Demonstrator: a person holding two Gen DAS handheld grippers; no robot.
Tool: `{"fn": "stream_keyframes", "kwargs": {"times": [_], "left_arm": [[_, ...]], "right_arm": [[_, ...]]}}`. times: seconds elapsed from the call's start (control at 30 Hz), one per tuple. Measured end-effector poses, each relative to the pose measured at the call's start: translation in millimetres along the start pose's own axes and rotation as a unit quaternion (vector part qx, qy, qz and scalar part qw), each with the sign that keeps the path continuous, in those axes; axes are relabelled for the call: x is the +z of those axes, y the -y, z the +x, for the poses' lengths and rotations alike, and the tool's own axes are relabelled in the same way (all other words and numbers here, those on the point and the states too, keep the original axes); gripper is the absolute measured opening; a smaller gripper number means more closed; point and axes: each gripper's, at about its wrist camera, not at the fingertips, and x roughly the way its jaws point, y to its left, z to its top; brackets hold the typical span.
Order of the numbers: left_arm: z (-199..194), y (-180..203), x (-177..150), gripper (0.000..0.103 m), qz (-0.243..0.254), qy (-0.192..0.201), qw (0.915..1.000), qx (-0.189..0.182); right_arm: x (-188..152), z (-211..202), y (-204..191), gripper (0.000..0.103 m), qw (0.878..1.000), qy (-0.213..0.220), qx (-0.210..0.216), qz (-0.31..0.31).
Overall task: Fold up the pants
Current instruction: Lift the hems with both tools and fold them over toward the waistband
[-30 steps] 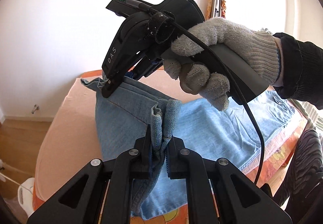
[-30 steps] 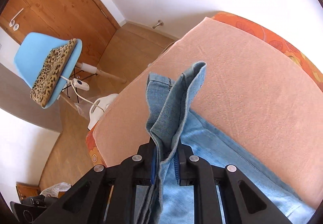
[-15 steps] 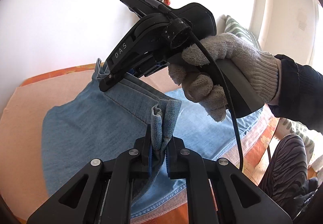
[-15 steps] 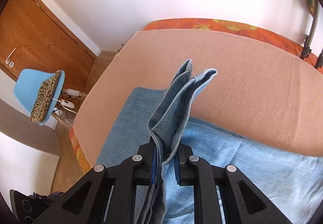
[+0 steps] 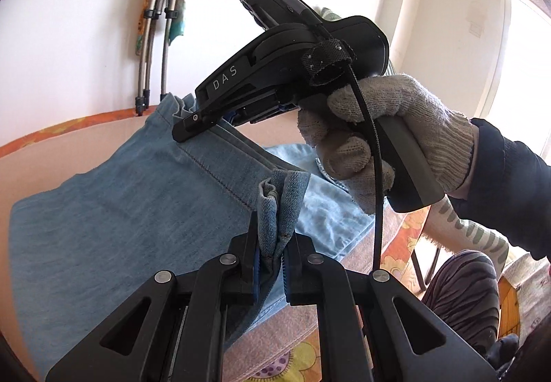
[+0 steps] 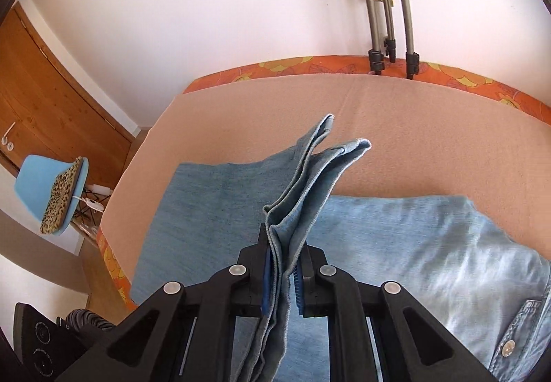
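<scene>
The pants [image 5: 113,210] are light blue denim, spread on a bed covered with a peach blanket [image 6: 413,127]. Their leg ends are lifted off the bed and doubled back over the rest of the cloth, so a lengthwise fold looks already made and a crosswise fold is under way. The waist end, with a metal button [image 6: 509,347] showing, lies flat on the near right in the right wrist view.

The left tool [image 5: 270,254] is closed on one bunched corner of the hem, which stands up between its blue pads. The right tool [image 6: 282,282] is likewise clamped on the other corner, several layers of denim pinched and sticking up past the tips. In the left wrist view the right tool's tip sits on the hem seam farther away, held by a hand in a knitted glove [image 5: 389,127] with a dark sleeve.

What is left, as I judge it: carry the hem across to the waist, lay it down, let go and smooth it. Whether the edges will line up is hard to tell, as the held cloth hides the far side.

Beyond the bed: an orange flowered mattress edge [image 6: 465,75], metal tubes [image 6: 389,3] leaning on the white wall, and a blue chair [image 6: 38,186] by a wooden door on the left.
</scene>
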Motion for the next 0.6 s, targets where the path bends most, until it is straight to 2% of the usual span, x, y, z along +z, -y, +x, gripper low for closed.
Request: {"fn": "stream_keyframes", "kwargs": {"times": [0.27, 0.6], "left_arm": [[45, 49, 19, 0.008, 0.028, -0.015, 0.9982, -0.051], [100, 100, 26, 0.008, 0.045, -0.034, 0.9932, -0.102]], "right_arm": [[-30, -53, 84, 0.007, 0.998, 0.026, -0.031, 0.045], [-62, -94, 163, 0.007, 0.994, 0.041, -0.059, 0.083]]}}
